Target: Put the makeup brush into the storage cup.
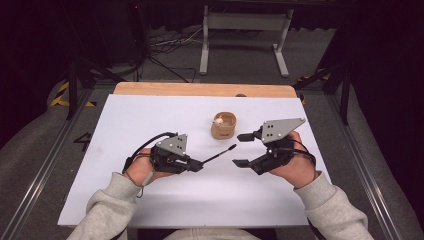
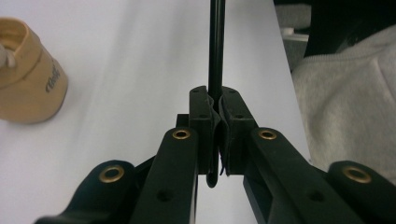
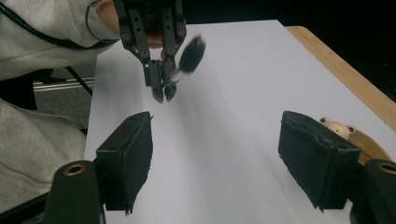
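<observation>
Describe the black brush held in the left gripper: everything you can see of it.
The brush is a thin, straight black stick with a small dark bristle head at its far end; in the right gripper view that head looks fluffy and blurred. The left gripper is shut on its handle end, the fingers pressing it from both sides, with a short stub showing behind them. It juts out over the white table sheet, pointing toward the right gripper, head free, short of the tan wooden cup.

Light fell evenly on the white sheet (image 1: 150, 200); surroundings stayed dark. The brush (image 3: 191, 53) head was blurred, near jaws soft.
</observation>
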